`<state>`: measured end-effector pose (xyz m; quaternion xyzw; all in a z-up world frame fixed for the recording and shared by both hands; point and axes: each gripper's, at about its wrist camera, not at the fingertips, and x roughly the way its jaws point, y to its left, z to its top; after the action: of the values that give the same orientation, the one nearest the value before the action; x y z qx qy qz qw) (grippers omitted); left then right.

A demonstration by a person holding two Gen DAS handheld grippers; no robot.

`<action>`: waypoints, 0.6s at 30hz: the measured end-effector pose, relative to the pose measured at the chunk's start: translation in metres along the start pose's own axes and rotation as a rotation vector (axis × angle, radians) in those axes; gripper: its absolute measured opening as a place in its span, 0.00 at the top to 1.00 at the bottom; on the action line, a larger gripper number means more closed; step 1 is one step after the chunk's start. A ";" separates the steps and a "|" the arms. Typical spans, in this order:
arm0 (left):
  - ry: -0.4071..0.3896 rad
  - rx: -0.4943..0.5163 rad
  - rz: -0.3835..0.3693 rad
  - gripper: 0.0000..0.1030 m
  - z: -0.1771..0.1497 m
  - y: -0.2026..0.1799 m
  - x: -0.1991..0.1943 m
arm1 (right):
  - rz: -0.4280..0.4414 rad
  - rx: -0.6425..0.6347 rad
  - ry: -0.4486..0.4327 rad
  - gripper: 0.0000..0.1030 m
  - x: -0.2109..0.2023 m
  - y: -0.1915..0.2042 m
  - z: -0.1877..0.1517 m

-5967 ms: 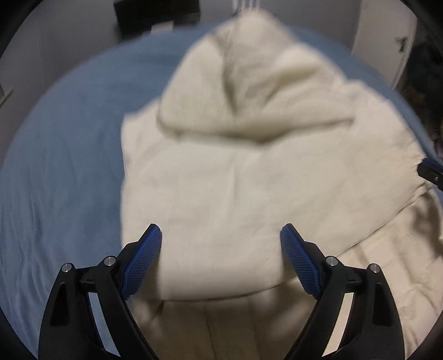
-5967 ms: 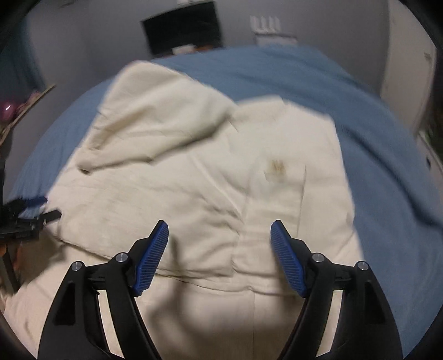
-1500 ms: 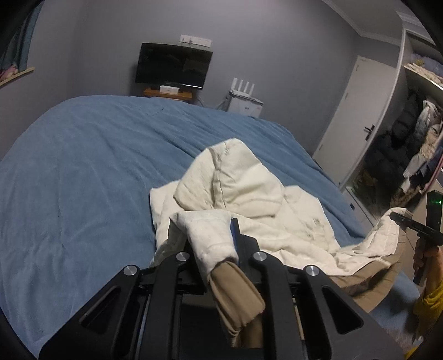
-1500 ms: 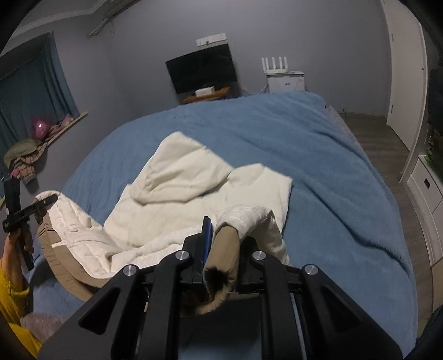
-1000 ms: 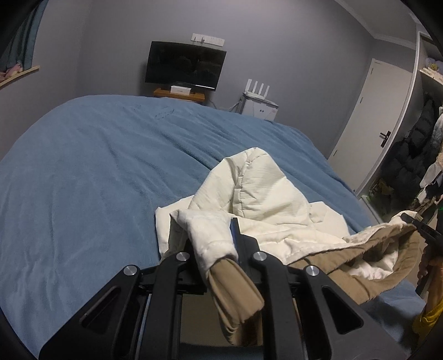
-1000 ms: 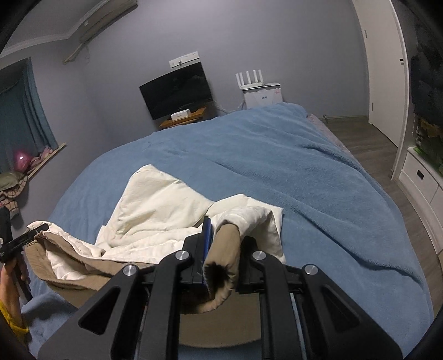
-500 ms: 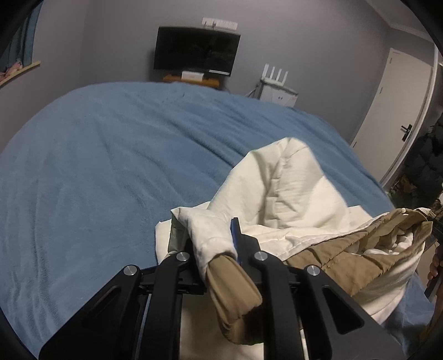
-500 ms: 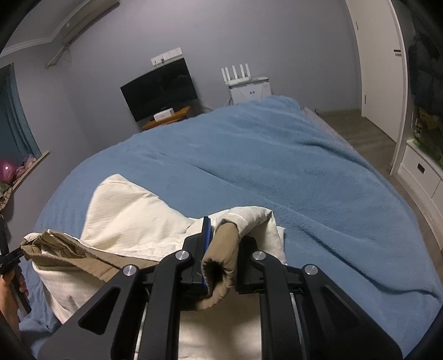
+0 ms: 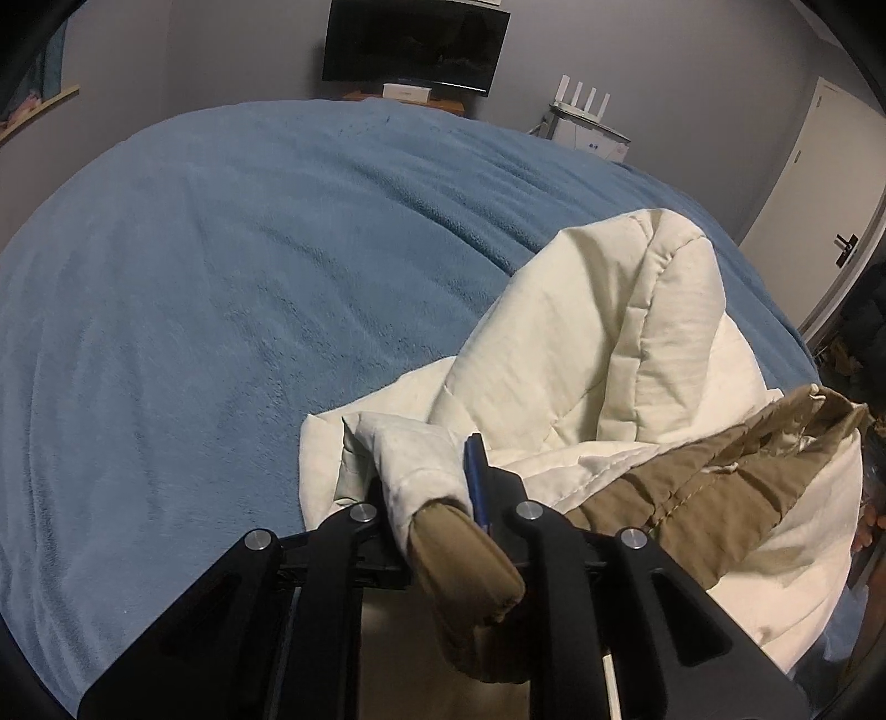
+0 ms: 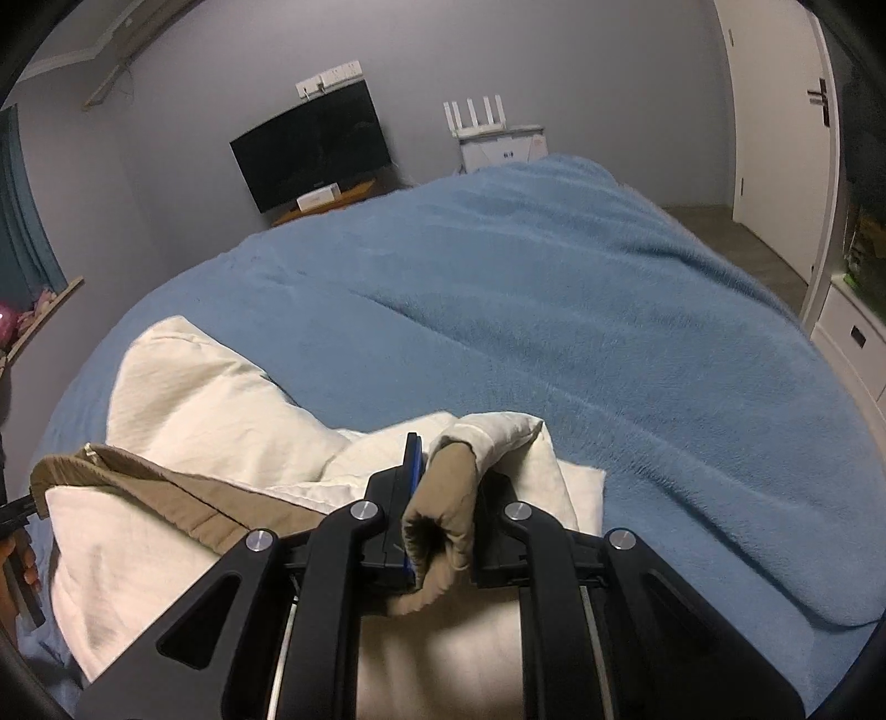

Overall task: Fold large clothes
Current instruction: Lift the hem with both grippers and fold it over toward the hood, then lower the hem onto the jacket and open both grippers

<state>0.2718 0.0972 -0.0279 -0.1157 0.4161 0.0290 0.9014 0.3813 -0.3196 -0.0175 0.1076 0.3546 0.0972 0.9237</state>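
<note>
A cream padded jacket (image 9: 598, 332) with a tan outer side (image 9: 720, 476) lies on the blue bed (image 9: 221, 277). My left gripper (image 9: 443, 487) is shut on the jacket's hem at its left corner and holds it above the bed. My right gripper (image 10: 443, 487) is shut on the hem's other corner. The jacket (image 10: 210, 399) shows in the right wrist view with the tan hem (image 10: 166, 482) stretched leftward between both grippers. The cream hood sticks up past the hem.
The blue bed (image 10: 609, 332) stretches far ahead. A television (image 9: 412, 47) and a white router (image 9: 584, 102) stand at the back wall. A white door (image 10: 775, 111) is at the right. The person's hand (image 10: 22, 559) shows at the left edge.
Both grippers have moved forward and lower over the bed with the hem, carrying the jacket's bottom over its upper part. The tan outer side now shows on top.
</note>
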 end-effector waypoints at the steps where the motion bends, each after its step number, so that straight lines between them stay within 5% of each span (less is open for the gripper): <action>1: 0.000 -0.001 -0.002 0.81 -0.001 0.000 0.001 | -0.002 0.003 0.006 0.90 0.004 -0.002 -0.001; 5: -0.013 -0.042 -0.037 0.76 -0.002 0.001 -0.006 | 0.003 0.031 0.007 0.87 0.003 -0.004 -0.005; 7: -0.018 -0.063 -0.069 0.64 -0.001 0.003 -0.011 | 0.021 0.060 0.005 0.83 -0.003 -0.005 -0.004; 9: -0.035 -0.097 -0.116 0.42 -0.002 0.003 -0.019 | 0.056 0.101 0.005 0.71 -0.008 -0.008 -0.002; 11: -0.050 -0.105 -0.113 0.40 -0.003 0.001 -0.028 | 0.108 0.159 -0.002 0.42 -0.019 -0.010 -0.004; 13: -0.062 -0.093 -0.105 0.34 -0.005 -0.005 -0.037 | 0.108 0.170 -0.026 0.27 -0.034 -0.005 -0.006; 16: -0.138 -0.067 -0.044 0.09 -0.008 -0.011 -0.061 | 0.092 0.121 -0.069 0.24 -0.058 0.011 -0.007; 18: -0.183 -0.057 -0.051 0.07 -0.008 -0.012 -0.076 | 0.092 0.096 -0.083 0.22 -0.071 0.022 -0.006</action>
<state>0.2180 0.0870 0.0264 -0.1486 0.3280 0.0283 0.9325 0.3232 -0.3165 0.0293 0.1718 0.3147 0.1180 0.9260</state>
